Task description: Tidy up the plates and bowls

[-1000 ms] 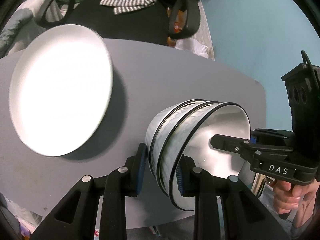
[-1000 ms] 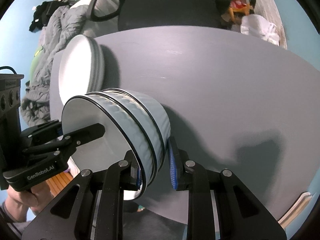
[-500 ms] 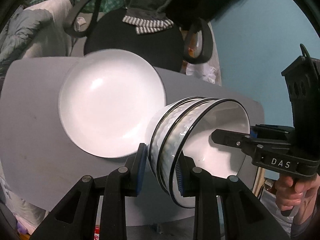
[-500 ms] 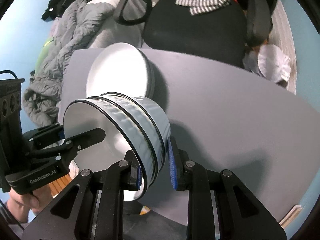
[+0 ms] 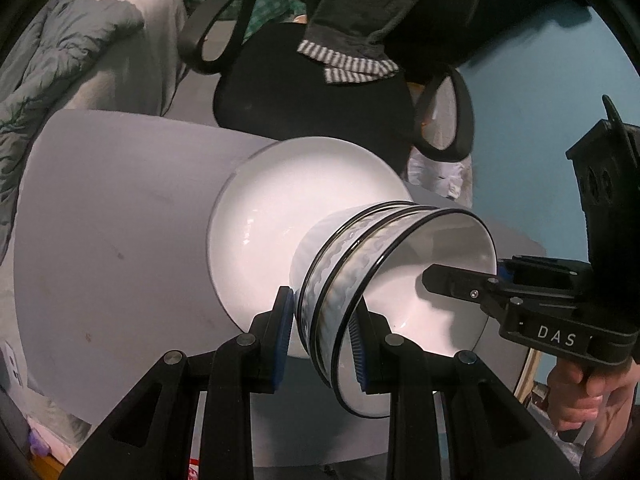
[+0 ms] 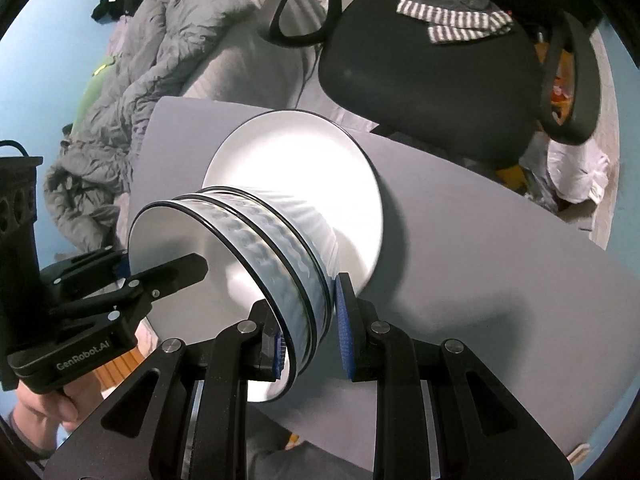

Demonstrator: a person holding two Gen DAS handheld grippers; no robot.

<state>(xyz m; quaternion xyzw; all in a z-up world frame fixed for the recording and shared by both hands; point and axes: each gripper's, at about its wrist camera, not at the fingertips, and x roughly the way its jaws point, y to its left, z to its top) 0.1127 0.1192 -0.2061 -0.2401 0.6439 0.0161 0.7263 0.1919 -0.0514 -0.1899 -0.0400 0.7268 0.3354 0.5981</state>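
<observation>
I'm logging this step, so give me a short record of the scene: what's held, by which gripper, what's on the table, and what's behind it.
held: stack of bowls, nested, black rims
left gripper: shut on near rim
right gripper: shut on opposite rim
on table: stack of white plates
bowls versus plates: bowls above plates; contact unclear
behind table: black chair, grey bedding

A: How many bowls (image 5: 400, 304)?
B: Three, nested in one stack, black-rimmed.
A: And plates (image 6: 304, 184)?
B: A white stack at twelve o'clock; number unclear.
A: Grippers?
B: Two: left gripper (image 5: 320, 344), right gripper (image 6: 312, 336). One office chair (image 6: 432, 72).
</observation>
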